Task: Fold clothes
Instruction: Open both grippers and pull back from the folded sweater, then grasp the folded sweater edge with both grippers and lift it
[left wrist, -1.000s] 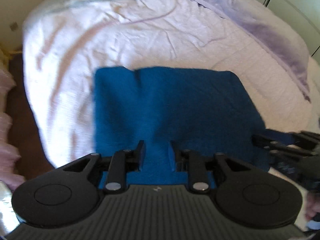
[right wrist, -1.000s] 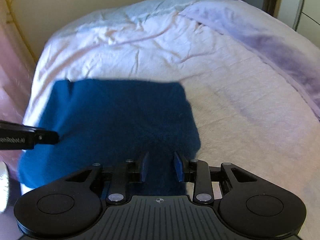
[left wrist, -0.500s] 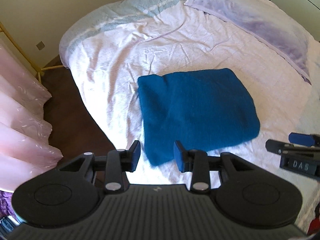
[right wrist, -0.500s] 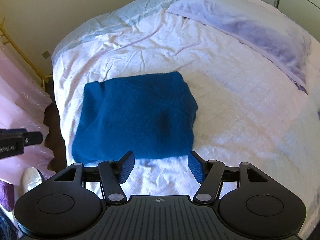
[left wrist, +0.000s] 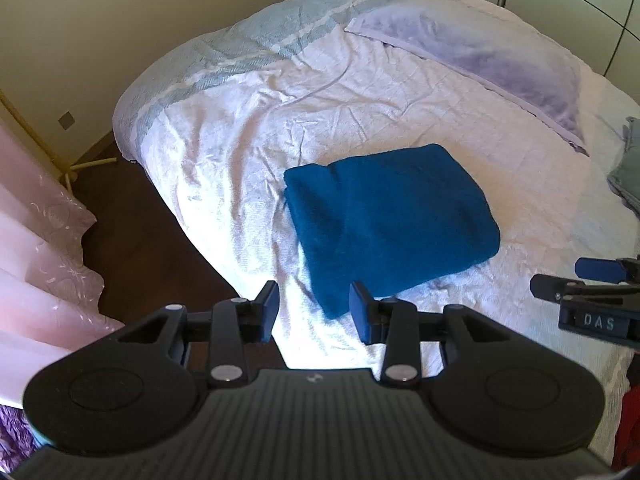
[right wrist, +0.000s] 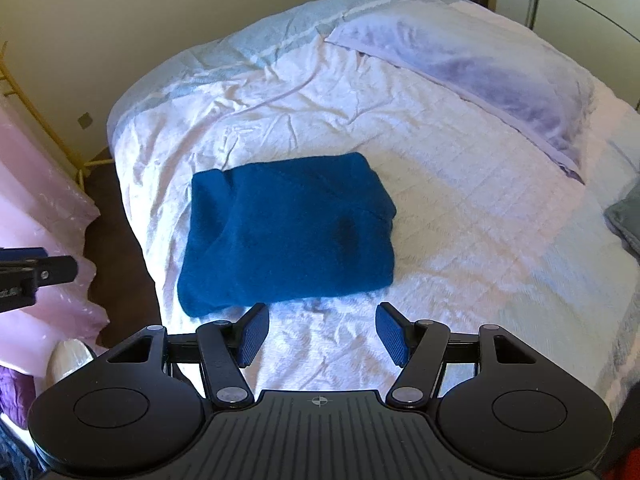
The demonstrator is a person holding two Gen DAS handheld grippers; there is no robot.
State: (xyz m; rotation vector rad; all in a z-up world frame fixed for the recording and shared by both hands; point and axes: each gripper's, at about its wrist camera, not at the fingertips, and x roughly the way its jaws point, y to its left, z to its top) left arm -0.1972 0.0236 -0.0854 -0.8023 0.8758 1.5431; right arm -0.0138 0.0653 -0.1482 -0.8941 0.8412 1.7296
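I have let go: my left gripper (left wrist: 313,307) and right gripper (right wrist: 320,334) are now lifted away, jaws apart and empty. The folded dark-blue fleece garment (right wrist: 288,228) lies on the white quilted bed cover (right wrist: 460,220), near its left edge, so this fold seems finished.

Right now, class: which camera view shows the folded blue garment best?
The right wrist view: the folded blue garment lies whole, unobstructed, near centre on the bed. In the left wrist view the left gripper overlaps its near corner.
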